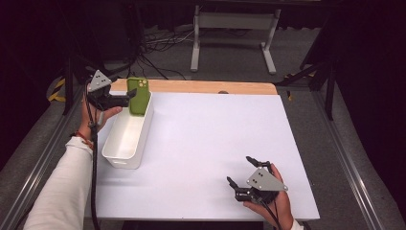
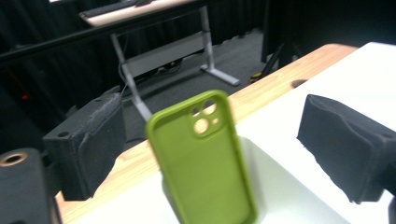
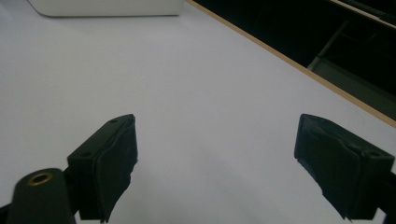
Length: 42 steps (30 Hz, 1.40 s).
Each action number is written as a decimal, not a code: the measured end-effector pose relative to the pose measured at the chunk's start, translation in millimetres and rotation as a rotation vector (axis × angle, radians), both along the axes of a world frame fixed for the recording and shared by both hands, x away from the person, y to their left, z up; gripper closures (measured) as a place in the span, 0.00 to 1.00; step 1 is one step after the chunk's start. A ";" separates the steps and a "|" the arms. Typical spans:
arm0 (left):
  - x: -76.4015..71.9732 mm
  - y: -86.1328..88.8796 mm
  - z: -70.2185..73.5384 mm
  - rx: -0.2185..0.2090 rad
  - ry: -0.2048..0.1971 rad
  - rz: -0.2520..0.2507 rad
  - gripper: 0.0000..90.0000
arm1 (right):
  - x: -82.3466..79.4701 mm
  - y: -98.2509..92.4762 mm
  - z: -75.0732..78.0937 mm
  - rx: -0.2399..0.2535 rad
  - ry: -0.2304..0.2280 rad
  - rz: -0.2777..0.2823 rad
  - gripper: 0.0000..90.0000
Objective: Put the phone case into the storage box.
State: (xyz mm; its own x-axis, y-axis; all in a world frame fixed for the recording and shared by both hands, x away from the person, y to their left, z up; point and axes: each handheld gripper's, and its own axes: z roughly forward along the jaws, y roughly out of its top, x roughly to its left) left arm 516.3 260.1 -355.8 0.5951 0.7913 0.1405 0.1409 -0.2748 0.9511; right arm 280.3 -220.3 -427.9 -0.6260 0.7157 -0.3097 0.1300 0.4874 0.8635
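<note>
Left gripper (image 1: 125, 96): jaws spread wide, clear of the phone's edges, gripping nothing.
Phone (image 1: 138, 95): green, upright in the far end of the bin, camera side toward the left gripper.
Bin (image 1: 125, 160): white, on the table's left.
Right gripper (image 1: 242, 170): jaws spread, empty, over the white table (image 1: 206, 139).

The white bench (image 1: 206, 143) lies bare and passable across its middle and far right. At its left edge a white bin (image 1: 125, 143) blocks the way, a green phone case (image 1: 139, 96) standing upright at its far end between the spread left tongs (image 1: 128, 95).
</note>
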 end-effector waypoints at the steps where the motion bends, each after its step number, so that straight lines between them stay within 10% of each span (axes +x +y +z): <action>1: -2.2 -1.1 1.3 -0.001 -0.001 -0.002 0.09 | 0.5 -0.1 -0.1 -0.002 0.001 -0.001 0.16; 16: -30.8 4.9 11.1 -0.075 -0.032 -0.029 0.06 | 13.1 3.1 1.7 0.038 0.004 -0.004 0.16; 42: -76.0 -14.1 13.2 -0.076 -0.097 -0.140 0.04 | 21.0 8.5 5.9 0.043 -0.012 -0.007 0.17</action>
State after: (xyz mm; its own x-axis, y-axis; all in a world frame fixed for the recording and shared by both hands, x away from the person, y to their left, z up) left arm 440.2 246.0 -342.6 0.6870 0.7120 0.1455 0.0126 -0.2118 0.9772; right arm 301.3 -211.7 -422.0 -0.6176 0.7327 -0.2859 0.1230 0.4490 0.8850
